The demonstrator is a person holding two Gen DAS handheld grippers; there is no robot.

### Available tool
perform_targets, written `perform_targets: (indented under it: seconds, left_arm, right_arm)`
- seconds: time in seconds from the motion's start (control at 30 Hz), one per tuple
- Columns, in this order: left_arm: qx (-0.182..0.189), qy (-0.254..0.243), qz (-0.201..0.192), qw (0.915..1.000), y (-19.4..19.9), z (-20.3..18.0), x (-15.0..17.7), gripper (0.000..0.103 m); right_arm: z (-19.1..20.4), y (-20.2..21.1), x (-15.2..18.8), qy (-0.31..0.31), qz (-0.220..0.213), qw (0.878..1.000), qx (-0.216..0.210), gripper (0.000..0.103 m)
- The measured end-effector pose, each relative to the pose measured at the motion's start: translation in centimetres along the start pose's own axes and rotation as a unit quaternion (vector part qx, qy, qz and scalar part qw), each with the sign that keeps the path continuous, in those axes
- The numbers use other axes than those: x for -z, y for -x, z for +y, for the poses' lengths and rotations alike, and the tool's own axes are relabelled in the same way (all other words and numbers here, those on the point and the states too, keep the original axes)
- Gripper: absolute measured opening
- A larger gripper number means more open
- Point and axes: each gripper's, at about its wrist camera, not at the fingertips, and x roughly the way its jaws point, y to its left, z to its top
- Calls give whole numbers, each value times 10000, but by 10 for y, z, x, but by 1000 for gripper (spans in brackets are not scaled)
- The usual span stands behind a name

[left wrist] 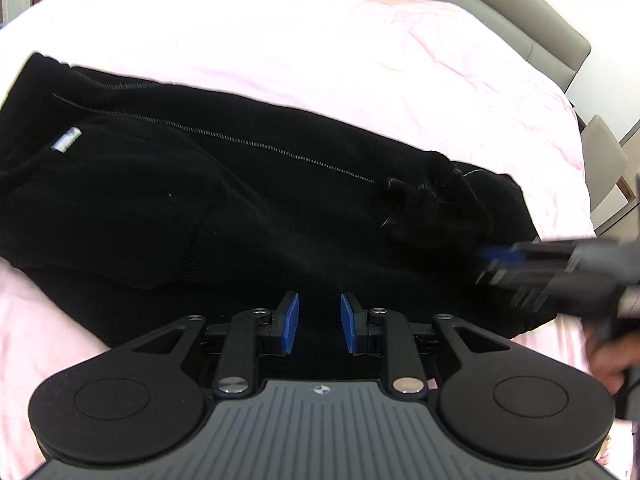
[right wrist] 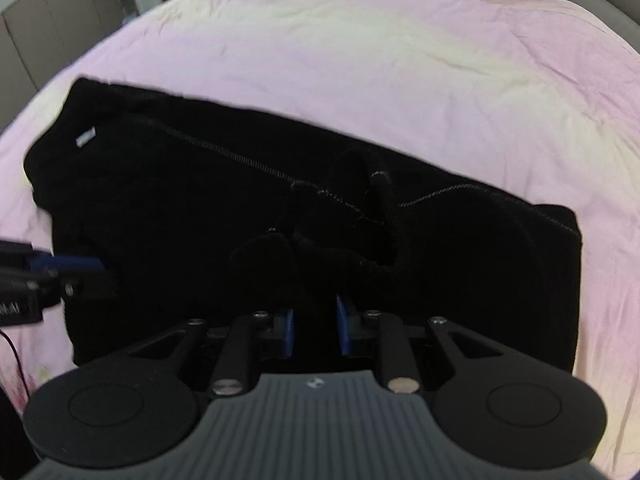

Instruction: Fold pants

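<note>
Already folded lengthwise, black fleece pants (left wrist: 200, 184) spread flat on pink-sheeted bed (left wrist: 320, 40) just ahead of both tongs, ready for a crosswise fold. Left tongs (left wrist: 319, 322) slightly parted and empty above the near hem; right tongs (right wrist: 316, 330) likewise narrowly apart, gripping nothing visible.

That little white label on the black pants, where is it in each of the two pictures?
Left wrist view: the white label sits at the far left, on the black pants.
Right wrist view: the label is upper left on the pants.
Shared landmark: the grey stitched seam running right from near the label.
</note>
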Motion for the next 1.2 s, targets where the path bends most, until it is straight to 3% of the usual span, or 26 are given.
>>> perform_targets:
  seconds: [0.07, 0.2, 0.3, 0.37, 0.5, 0.63, 0.77, 0.87, 1.03, 1.13, 1.2]
  left_arm:
    - [26, -3, 72, 10000, -6, 1, -5, 27]
    - [54, -37, 115, 9999, -12, 1, -8, 27]
    - [80, -7, 105, 9999, -10, 2, -7, 27]
    - [84, 43, 77, 9999, -9, 2, -6, 27]
    - [75, 172, 38, 9998, -7, 4, -8, 27]
    - [11, 205, 14, 9998, -11, -1, -16, 27]
    - [-22, 183, 10, 9998, -17, -5, -25, 27]
    - [-44, 147, 54, 9999, -20, 0, -28, 27]
    - [-60, 88, 129, 9999, -25, 13, -31, 27]
    - [34, 98, 142, 9998, -25, 19, -33, 27]
    - [68, 71, 135, 9999, -23, 20, -34, 27]
  right_arm:
    - [10, -15, 13, 236, 207, 9994, 135, 18]
    - [24, -17, 19, 696, 302, 9966, 312, 29]
    - [25, 0, 19, 786, 378, 9962, 72, 43]
    - [22, 16, 18, 720, 368, 9966, -139, 43]
    - [3, 40, 6, 356, 88, 9992, -135, 49]
    - [-28, 35, -10, -494, -153, 9986, 76, 52]
    - [-40, 8, -12, -1233, 20, 9923, -142, 56]
    - [-35, -11, -6, -1332, 247, 9906, -196, 59]
    - [-39, -33, 9, -1603, 345, 9856, -417, 58]
    - [-45, -35, 13, -1795, 271, 9810, -688, 42]
    - [-46, -30, 9, -1719, 160, 9815, -824, 22]
